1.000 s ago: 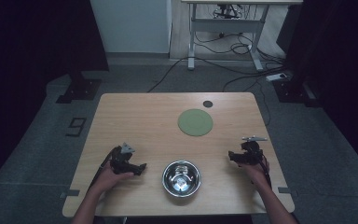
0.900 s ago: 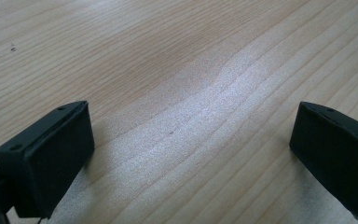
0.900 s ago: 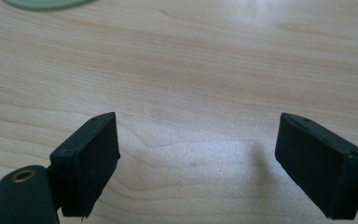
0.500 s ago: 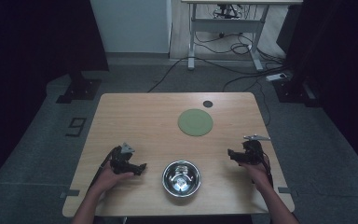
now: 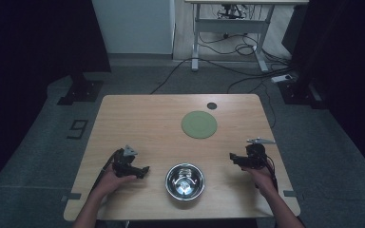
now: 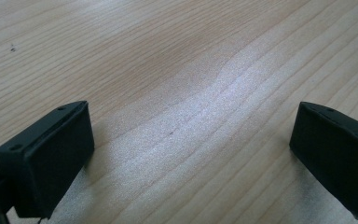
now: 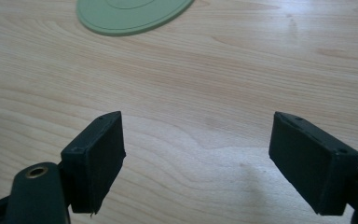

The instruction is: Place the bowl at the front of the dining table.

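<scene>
A shiny metal bowl (image 5: 185,181) sits near the front edge of the wooden table (image 5: 147,118), between the two hands. A flat green round mat (image 5: 199,124) lies farther back, right of centre; its edge also appears at the top of the right gripper view as the green mat (image 7: 130,16). My left gripper (image 5: 142,170) rests low on the table left of the bowl, jaws wide apart over bare wood (image 6: 186,135). My right gripper (image 5: 234,158) rests right of the bowl, open (image 7: 196,158), with nothing between its jaws.
A small dark round spot (image 5: 211,105) marks the table's far side. Beyond the table, a desk frame (image 5: 228,33) and cables (image 5: 247,71) lie on the grey floor. A power strip (image 5: 283,78) is at the right.
The right gripper has shifted slightly; the left hand, bowl and mat stay where they were.
</scene>
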`<control>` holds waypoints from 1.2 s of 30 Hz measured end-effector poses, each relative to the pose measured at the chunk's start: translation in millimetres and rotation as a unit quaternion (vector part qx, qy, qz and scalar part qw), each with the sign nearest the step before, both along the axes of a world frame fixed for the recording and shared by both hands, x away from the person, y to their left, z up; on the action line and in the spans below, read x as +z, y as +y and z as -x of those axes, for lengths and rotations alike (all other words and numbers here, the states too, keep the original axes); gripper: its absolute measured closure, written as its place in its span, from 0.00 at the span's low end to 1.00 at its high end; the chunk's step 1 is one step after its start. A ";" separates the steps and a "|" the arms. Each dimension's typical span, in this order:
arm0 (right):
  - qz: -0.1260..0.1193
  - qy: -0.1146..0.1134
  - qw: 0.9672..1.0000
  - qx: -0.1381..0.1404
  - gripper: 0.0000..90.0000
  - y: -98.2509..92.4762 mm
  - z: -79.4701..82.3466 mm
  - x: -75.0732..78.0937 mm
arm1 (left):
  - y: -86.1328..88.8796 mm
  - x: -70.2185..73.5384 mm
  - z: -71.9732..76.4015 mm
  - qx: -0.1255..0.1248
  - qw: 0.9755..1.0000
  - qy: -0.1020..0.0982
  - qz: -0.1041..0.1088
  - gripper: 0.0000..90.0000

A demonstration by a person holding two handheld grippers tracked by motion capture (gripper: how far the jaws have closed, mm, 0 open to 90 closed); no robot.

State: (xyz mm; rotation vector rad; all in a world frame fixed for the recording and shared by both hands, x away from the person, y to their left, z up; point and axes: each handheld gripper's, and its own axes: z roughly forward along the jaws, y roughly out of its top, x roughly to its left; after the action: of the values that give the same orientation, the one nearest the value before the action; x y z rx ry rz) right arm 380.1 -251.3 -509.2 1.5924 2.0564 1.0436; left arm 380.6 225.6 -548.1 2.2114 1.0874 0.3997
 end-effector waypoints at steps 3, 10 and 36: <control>-0.002 -0.002 1.000 0.008 0.21 2.3 1.6 1.9 | 0.0 0.0 0.0 0.000 1.000 0.000 0.000 0.00; -0.006 -0.008 1.000 0.020 0.21 7.6 6.0 5.5 | 0.0 0.0 0.0 0.000 1.000 0.000 0.000 0.00; -0.008 -0.014 0.998 0.061 0.23 31.0 16.2 10.0 | 0.0 0.0 0.0 0.000 1.000 0.000 0.000 0.00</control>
State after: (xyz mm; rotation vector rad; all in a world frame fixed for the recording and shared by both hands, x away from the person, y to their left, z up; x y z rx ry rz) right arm 363.9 -220.4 -499.1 1.4668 2.1560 1.1203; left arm 380.6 225.6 -548.1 2.2111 1.0876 0.4000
